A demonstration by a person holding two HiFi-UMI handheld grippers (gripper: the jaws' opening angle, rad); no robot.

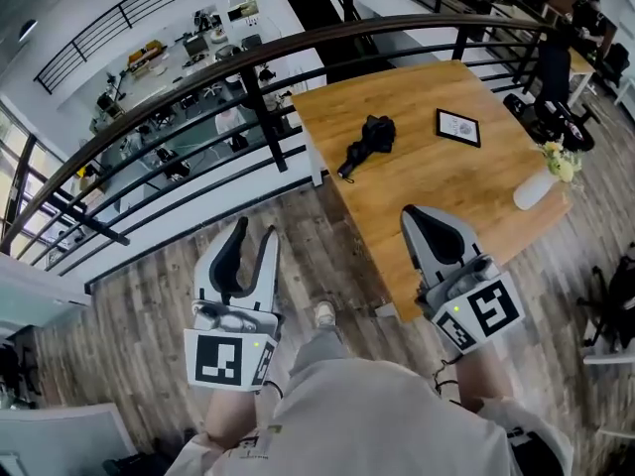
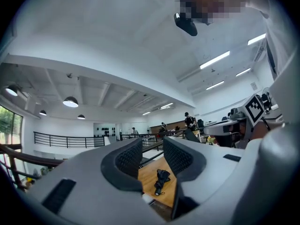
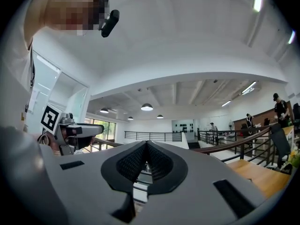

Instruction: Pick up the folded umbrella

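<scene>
Wooden table (image 1: 417, 181) bears folded umbrella (image 1: 369, 143) and white vase (image 1: 534, 190) holding flowers (image 1: 561, 160).

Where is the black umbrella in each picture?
Head view: umbrella upper middle, lying on the wooden table.
Left gripper view: umbrella bottom middle, beyond the gap between the jaws.
Right gripper view: not in it.
Shared landmark: the wooden table, lower right in the right gripper view.

Left tool (image 1: 254, 232) and right tool (image 1: 413, 214) are grey, each with 2 black pads (image 2: 129, 158) and a black-and-white marker cube (image 1: 226, 359).
</scene>
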